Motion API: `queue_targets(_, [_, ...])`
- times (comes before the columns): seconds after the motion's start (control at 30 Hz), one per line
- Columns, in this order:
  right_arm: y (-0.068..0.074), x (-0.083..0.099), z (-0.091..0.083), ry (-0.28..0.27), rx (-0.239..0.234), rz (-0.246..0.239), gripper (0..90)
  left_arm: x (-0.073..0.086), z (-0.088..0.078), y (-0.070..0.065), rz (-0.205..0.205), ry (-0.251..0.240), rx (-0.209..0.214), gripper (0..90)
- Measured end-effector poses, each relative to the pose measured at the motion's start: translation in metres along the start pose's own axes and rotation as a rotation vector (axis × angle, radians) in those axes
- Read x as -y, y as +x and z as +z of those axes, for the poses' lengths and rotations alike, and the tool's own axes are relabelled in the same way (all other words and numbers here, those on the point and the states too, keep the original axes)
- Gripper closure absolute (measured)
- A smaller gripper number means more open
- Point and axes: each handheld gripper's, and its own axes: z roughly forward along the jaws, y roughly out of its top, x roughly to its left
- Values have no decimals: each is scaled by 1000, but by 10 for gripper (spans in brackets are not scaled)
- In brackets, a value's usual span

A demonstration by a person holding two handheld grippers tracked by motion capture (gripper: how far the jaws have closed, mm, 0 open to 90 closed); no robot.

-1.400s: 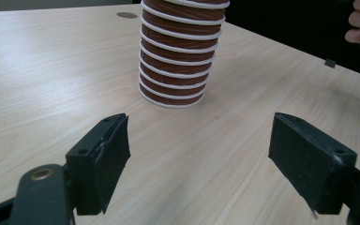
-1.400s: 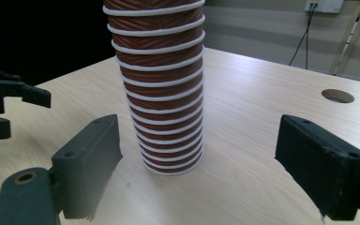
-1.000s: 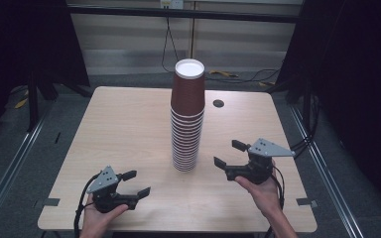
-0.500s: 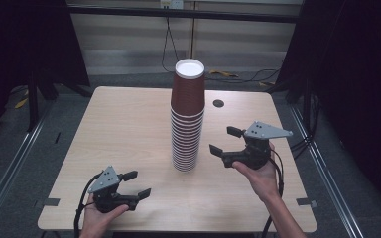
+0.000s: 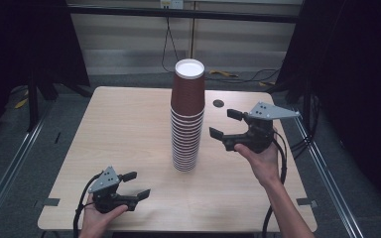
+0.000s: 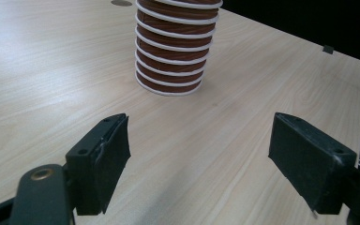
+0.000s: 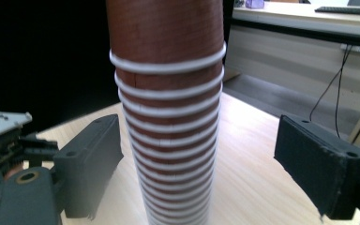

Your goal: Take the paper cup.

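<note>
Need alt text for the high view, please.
A tall stack of brown paper cups stands upside down mid-table. The right tool is raised beside it, jaws open; the left tool sits near the table's front edge, jaws apart.

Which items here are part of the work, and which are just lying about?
In use: stack of cups, right gripper open beside it, left gripper open near the table's front edge.
Lying about: dark disc on the table, floor cables.

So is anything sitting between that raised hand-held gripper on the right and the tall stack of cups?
Nothing visible. The right hand-held gripper faces the stack of cups across bare table, its jaws apart.
</note>
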Motion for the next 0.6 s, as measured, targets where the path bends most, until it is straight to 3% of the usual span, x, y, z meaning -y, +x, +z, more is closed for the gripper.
queue_targets(0.6, [-6, -49, 4, -65, -27, -32, 133, 0, 0, -2, -4, 5, 14, 199])
